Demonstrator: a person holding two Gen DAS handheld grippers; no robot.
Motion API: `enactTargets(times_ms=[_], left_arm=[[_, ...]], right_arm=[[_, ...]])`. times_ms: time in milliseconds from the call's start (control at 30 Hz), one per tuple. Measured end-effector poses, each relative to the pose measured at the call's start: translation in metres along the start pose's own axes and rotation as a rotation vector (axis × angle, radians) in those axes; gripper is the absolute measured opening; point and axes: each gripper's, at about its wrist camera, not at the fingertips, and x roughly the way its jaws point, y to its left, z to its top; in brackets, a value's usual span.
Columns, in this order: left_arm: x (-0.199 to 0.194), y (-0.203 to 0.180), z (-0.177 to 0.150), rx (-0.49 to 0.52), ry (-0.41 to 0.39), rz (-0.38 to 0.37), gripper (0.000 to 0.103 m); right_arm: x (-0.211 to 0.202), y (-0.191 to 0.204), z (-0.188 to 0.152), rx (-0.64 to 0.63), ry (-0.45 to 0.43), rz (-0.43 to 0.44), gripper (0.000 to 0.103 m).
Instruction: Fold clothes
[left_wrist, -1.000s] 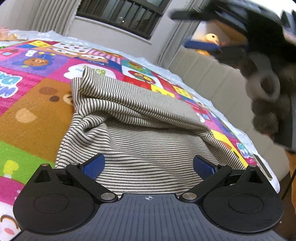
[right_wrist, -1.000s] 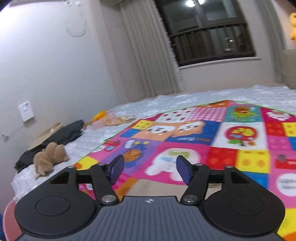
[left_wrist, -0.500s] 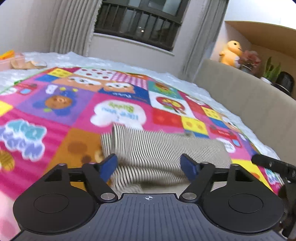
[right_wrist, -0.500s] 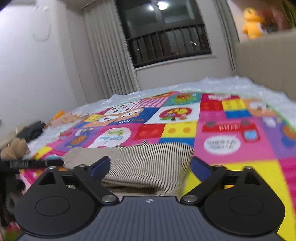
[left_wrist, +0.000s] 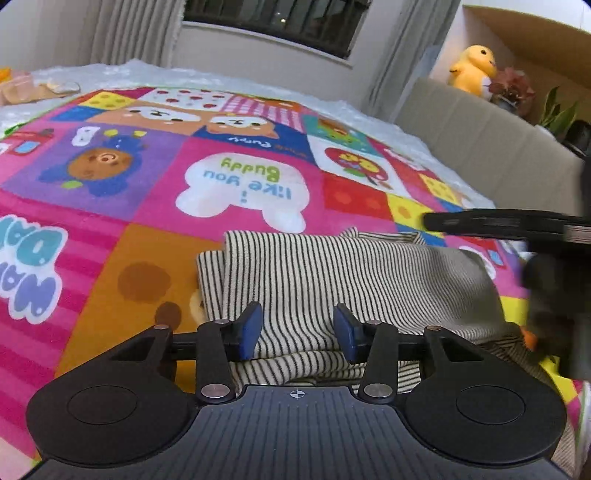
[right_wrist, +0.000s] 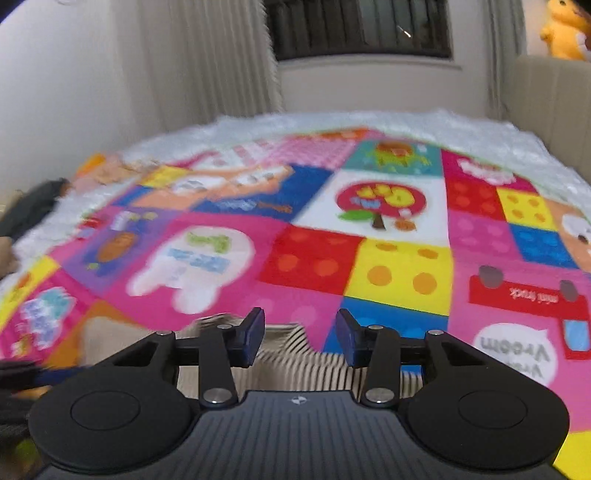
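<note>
Since a second ago the left tool (left_wrist: 297, 332) has pulled back from the striped garment (left_wrist: 332, 280), which then filled its view bunched up and now lies folded flat on the colourful play mat (left_wrist: 155, 192). Its jaws have just been closing and now stand partly apart over the near edge of the cloth, the blue pads (left_wrist: 251, 328) clear of it, gripping nothing. Ahead of the garment the mat shows a white cartoon patch with lettering. At the right edge of this view a blurred dark shape, the right tool (left_wrist: 506, 221), reaches in over the garment's far right corner. Behind it runs a beige padded headboard (left_wrist: 480, 136), with a yellow plush toy (left_wrist: 472, 70) and potted plants (left_wrist: 554, 114) on the shelf above. Curtains (left_wrist: 125, 33) and a dark window (left_wrist: 273, 18) close the far wall.

From the right wrist, the view has dropped from the open mat to the garment's edge (right_wrist: 299, 354). The picture is smeared by motion. This tool's jaws (right_wrist: 301, 334) have also just been closing and stand partly apart with nothing between the pads; the striped cloth lies just below them. A dark heap (right_wrist: 33, 206) sits at the far left on the white bedding (right_wrist: 369, 122).
</note>
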Motion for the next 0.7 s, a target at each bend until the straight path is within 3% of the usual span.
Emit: enactTargets(times_ms=[67,100,167,200,467,567,700], left_arm=[[-0.009,0.004,0.001,-0.02,-0.011,-0.01,0.055],[-0.013,0.006,0.002,-0.031,-0.016,-0.016,0.059],[-0.023,0.01,0.003,-0.052,-0.03,-0.021,0.084],[-0.031,0.013,0.004,-0.065,-0.046,-0.015,0.086],[-0.094,0.027,0.016,-0.093,-0.151,-0.026,0.095],[-0.11,0.022,0.02,-0.103,-0.175,-0.044,0.096],[-0.119,0.009,0.021,-0.083,-0.173,-0.081,0.097]], right_arm=[[0.026,-0.004,0.0,0.048,0.06,0.017,0.042],[0.035,0.0,-0.004,0.017,0.077,0.012,0.036],[0.043,0.012,-0.011,-0.077,0.074,-0.008,0.02],[0.038,0.017,-0.013,-0.106,0.06,0.005,0.007],[-0.102,0.029,-0.031,-0.139,-0.153,0.178,0.003],[-0.151,0.029,-0.055,-0.129,-0.178,0.207,0.0],[-0.187,0.028,-0.089,-0.118,-0.147,0.232,0.0]])
